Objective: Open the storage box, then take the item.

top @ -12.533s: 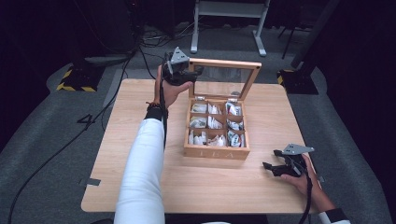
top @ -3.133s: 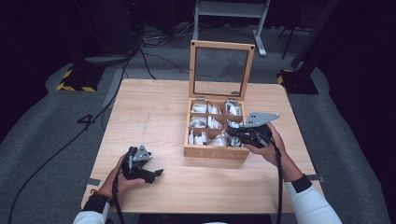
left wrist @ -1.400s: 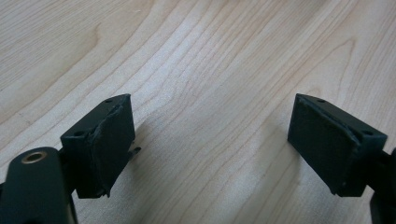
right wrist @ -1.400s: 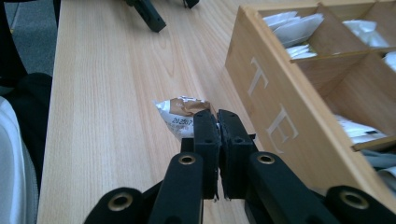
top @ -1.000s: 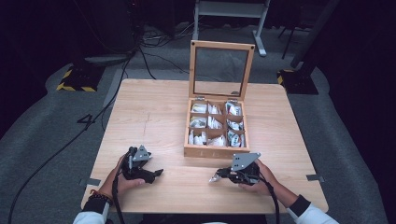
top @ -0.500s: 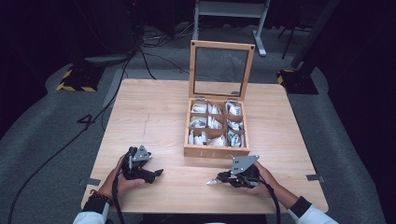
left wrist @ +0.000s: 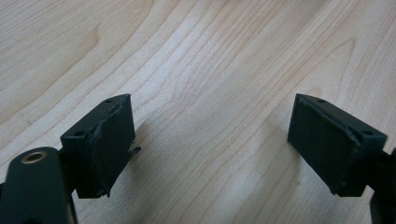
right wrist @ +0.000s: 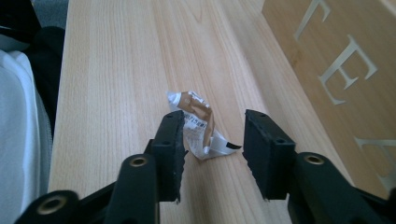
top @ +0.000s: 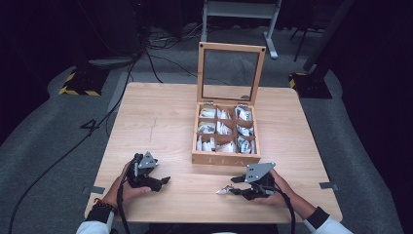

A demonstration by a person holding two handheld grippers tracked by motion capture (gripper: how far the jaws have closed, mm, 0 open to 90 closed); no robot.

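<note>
A wooden tea box [top: 225, 158] stands mid-table with its glass lid [top: 230, 73] upright, and its compartments hold several white sachets. A crumpled white and brown tea sachet [right wrist: 198, 122] lies on the table in front of the box, also visible from above as the sachet [top: 224, 191]. My right gripper [right wrist: 213, 127] [top: 234, 190] straddles the sachet. Its jaws have just been opening and no longer press on it. My left gripper [top: 163, 181] rests at the front left of the table. In the left gripper view, my left gripper [left wrist: 210, 128] is open over bare wood.
The box front with raised TEA letters [right wrist: 343, 60] stands close to the right of my right gripper. The table's front edge [top: 214, 220] runs just behind both hands. A white sleeve [right wrist: 18, 130] lies at the left in the right gripper view.
The right gripper's jaws have spread and let go of the sachet, which now lies on the table between them. Both hands have stayed where they were.
</note>
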